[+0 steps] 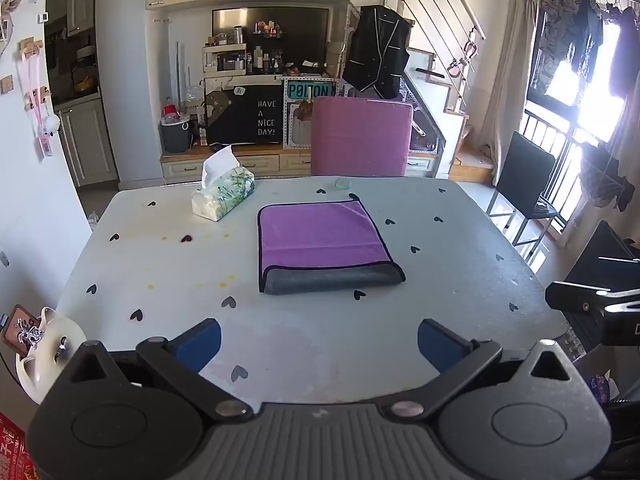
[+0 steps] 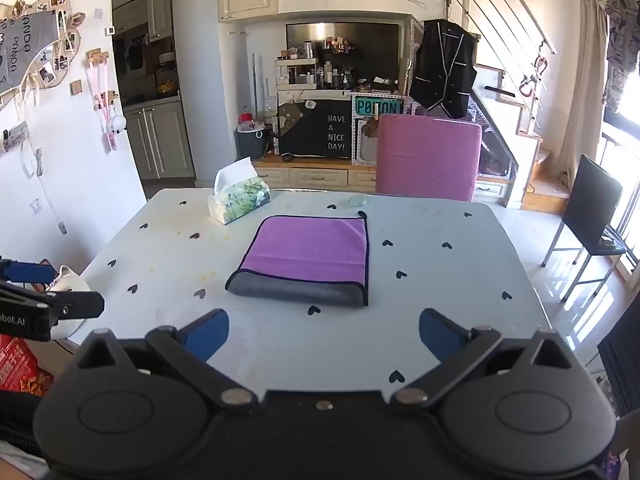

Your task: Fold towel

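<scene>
While I hold off: both tongs spread, empty, near worktop (image 1: 120,240) front edge.
left tongs (image 1: 319,344): open
right tongs (image 2: 324,334): open
towel (image 1: 320,240): folded, mid-worktop; looks nearly done, maybe one fold left.

Towel (image 1: 320,236) is purple with dark trim and a grey underside, table (image 1: 160,280) is pale grey with little black hearts, tissue pack (image 1: 223,196) has green leafy print, chair (image 1: 360,136) pink.
</scene>
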